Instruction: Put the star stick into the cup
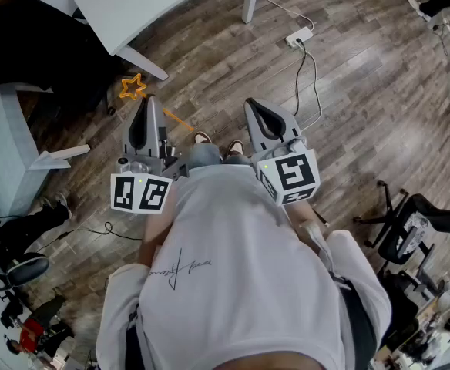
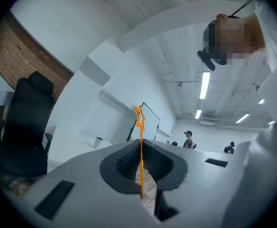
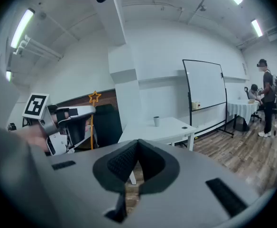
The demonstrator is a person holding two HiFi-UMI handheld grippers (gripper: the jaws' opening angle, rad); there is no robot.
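Head view showed a person standing on a wooden floor (image 1: 364, 91) with a gripper in each hand. The left gripper (image 1: 149, 106) clenched the star stick (image 1: 132, 88), star end pointing ahead toward a white table (image 1: 140, 10). The right gripper (image 1: 260, 110) was level beside it.

Left gripper view showed the jaws pinched on the stick low down, probably to leave the star end free. The cup (image 2: 98, 142) stood far off on the table.

Right gripper view showed jaws pressed together on nothing, apparently idle. The cup stood well ahead, so the stick was not yet near it.
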